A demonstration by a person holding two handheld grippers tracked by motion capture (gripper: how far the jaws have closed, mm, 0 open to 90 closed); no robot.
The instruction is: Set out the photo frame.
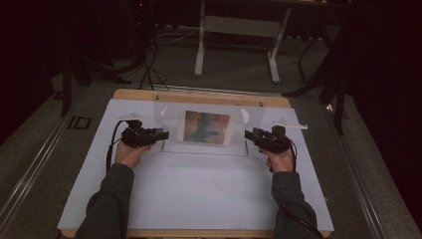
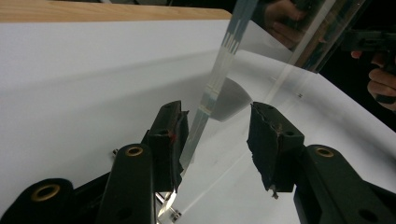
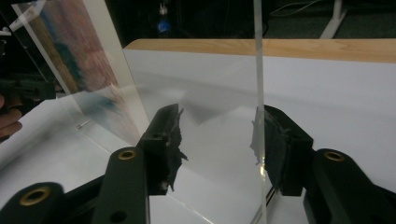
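Dim room, white-legged desk point(image 1: 239, 25) behind

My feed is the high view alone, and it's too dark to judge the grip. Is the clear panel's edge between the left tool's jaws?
Observer: Yes. The left gripper view shows the clear panel edge between the left tool jaws, close by one jaw, with a gap to the other.
Operator: And the right side?
Observer: The right tool straddles its edge too; the edge sits at one jaw and the other stands apart.
Operator: So neither clamps?
Observer: Neither squeezes it from both sides.
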